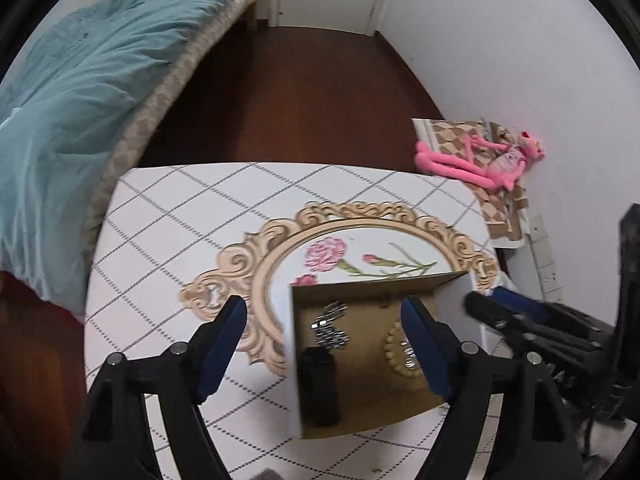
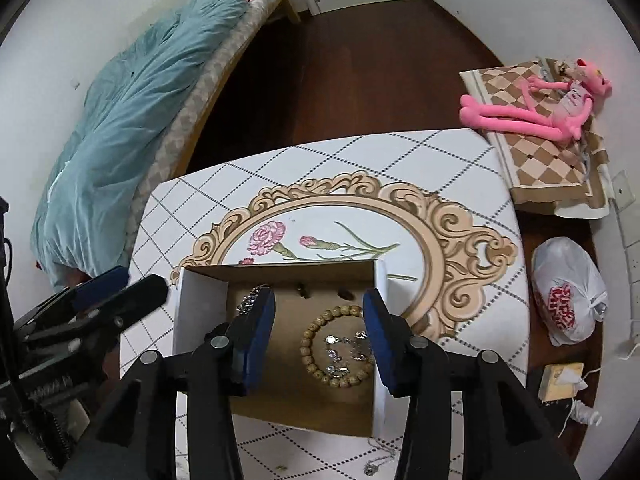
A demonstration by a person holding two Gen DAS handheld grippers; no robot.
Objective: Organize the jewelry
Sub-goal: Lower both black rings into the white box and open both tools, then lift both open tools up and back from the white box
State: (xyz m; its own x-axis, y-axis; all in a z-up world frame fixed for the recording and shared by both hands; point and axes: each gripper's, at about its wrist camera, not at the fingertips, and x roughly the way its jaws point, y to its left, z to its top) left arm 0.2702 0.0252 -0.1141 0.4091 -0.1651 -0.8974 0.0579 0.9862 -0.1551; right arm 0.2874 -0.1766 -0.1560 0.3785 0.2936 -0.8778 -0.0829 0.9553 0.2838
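An open cardboard box [image 2: 200, 304], white outside and brown inside, stands on the patterned tabletop [image 2: 460, 168]. In it lie a wooden bead bracelet [image 2: 316, 320], glittering silver pieces [image 2: 344, 350] inside its ring, and another sparkling silver piece [image 1: 332, 324]. A dark upright object [image 1: 320, 384] stands by the box's left wall. My left gripper [image 1: 322, 316] hangs open and wide above the box's left side, nothing between its fingers. My right gripper [image 2: 319, 304] is open over the box, with the bracelet below it but not touched. A thin silver necklace [image 2: 376, 466] lies on the table in front of the box.
A bed with a teal blanket [image 2: 120, 128] runs along the left. A pink plush toy [image 2: 532, 108] lies on a checkered box at the back right. On the dark wood floor to the right sit a white plastic bag [image 2: 568, 296] and a small block with a cord [image 2: 560, 380].
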